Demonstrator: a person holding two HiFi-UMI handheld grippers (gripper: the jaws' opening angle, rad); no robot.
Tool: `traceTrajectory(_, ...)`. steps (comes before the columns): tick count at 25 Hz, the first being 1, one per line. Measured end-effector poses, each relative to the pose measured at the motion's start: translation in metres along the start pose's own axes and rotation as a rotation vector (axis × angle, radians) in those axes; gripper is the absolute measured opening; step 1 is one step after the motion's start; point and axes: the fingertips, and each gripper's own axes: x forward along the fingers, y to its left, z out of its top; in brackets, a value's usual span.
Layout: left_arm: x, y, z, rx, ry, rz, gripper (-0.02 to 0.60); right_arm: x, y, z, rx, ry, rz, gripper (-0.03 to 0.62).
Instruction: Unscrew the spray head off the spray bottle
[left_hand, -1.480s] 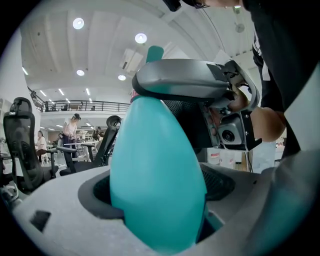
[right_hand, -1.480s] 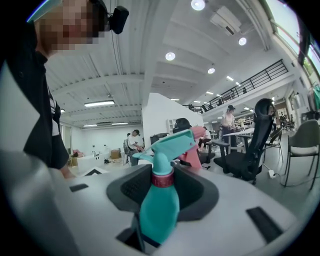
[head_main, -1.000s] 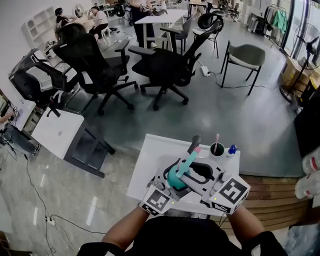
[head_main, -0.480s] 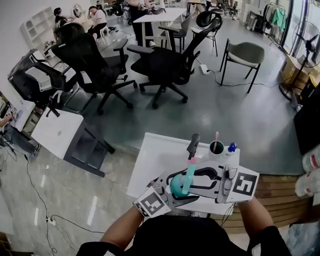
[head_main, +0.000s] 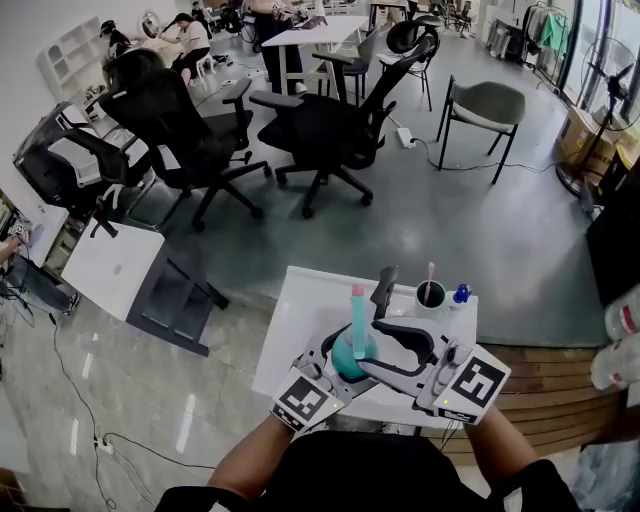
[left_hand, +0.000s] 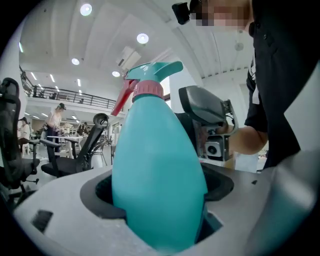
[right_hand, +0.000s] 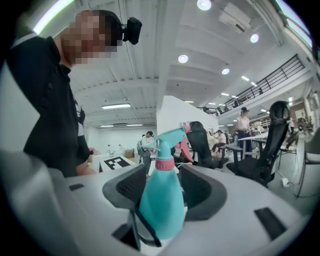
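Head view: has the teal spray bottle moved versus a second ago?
Yes. The teal plastic spray bottle has swung from leaning right to standing upright, so its top now sits further left of the white cup on the table.

Ceiling lamps (right_hand: 183, 58) above the spray bottle (right_hand: 162, 200) are glowing brightly, lighting it evenly; around it, frame edges are bending and darkening.

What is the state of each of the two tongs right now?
Left tongs: closed on the spray bottle.
Right tongs: open, have just been opening; the bottle stands between them, not gripped.
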Motion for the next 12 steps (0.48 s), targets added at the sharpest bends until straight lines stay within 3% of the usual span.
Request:
traceTrajectory(6, 0.001, 0.021, -0.005, 0.074, 0.066, 0.178, 0.446, 0.006, -0.004, 0.002, 0.041, 0.008, -0.104, 0.219)
traceTrajectory(12, 0.006, 0.022, -0.003, 0.092, 0.079, 0.234, 0.446, 0.011, -0.01, 0.005, -0.007, -0.011, -0.243, 0.191)
